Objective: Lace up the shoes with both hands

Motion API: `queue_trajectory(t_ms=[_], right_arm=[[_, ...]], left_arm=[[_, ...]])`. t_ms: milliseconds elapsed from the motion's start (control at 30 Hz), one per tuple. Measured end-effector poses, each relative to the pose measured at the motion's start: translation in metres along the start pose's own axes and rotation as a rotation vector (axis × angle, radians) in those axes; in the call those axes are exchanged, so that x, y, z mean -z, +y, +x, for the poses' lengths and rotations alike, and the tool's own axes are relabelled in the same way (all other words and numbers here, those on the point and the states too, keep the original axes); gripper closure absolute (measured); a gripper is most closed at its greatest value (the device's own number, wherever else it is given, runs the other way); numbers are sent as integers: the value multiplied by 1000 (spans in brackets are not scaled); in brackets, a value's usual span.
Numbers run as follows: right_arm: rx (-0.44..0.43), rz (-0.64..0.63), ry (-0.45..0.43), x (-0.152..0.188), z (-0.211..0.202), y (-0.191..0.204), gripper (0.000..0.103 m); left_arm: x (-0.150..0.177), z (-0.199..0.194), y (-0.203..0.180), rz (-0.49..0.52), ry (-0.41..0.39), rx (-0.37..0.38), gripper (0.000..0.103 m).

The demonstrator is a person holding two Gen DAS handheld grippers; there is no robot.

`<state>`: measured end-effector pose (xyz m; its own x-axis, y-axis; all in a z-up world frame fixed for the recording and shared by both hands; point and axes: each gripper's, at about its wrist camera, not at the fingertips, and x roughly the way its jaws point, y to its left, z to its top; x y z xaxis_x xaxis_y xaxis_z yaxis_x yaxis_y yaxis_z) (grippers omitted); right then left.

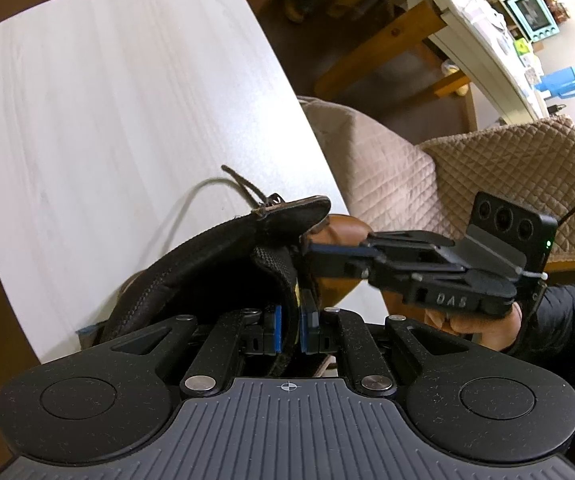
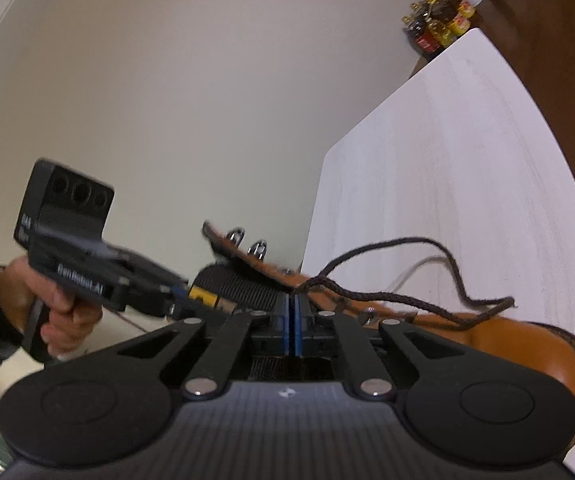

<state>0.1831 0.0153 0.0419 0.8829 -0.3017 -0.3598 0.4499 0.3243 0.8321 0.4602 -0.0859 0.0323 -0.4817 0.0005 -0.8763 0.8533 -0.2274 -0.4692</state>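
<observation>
While the tan leather boot lies on its side on the pale table, both grippers work at its open top.

Item: left gripper, clenched on the boot's padded black collar; this probably steadies the boot and holds the opening spread so the lacing side stays reachable.

Item: right gripper, jaws pressed together; the dark brown lace runs up to their tips, but whether it is pinched between them cannot be told. The lace loops loosely over the boot and its free end trails onto the table.

Item: eyelet flap, raised, with metal lace hooks standing empty, which suggests lacing of the upper hooks is not yet done.

Item: a person's hand grips each tool's handle.

Writing: "DAS" reads on the right tool's body; "GenRobot.AI" on the left tool's side, slightly blurred. A yellow tag inside the collar is unreadable.
</observation>
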Motion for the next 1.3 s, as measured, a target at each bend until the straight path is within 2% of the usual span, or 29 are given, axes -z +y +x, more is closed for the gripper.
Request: queue_trajectory(t_ms=[167,267,500,867,1033,1200,1300], right_arm=[[-13,21,44,5,4,-2,99],[-19,66,44,5,1,-5,95],[-80,314,12,-1,0,-33,92],[-128,453,37,-2,8,-43,93],[-116,450,62,-5,13,-43,100],[-109,367,149,-12,18,-35,100],[-105,352,166,-13,18,-35,98]], left_arm=[[0,-1,0,1,-2,-1,94],[1,-1,1,-1,-4,0,94],[1,0,1,-3,-8,2,94],[1,1,4,8,-4,11,94],[1,0,4,13,-2,10,94],[1,-1,3,14,-7,11,94],[1,-1,4,11,-12,10,94]])
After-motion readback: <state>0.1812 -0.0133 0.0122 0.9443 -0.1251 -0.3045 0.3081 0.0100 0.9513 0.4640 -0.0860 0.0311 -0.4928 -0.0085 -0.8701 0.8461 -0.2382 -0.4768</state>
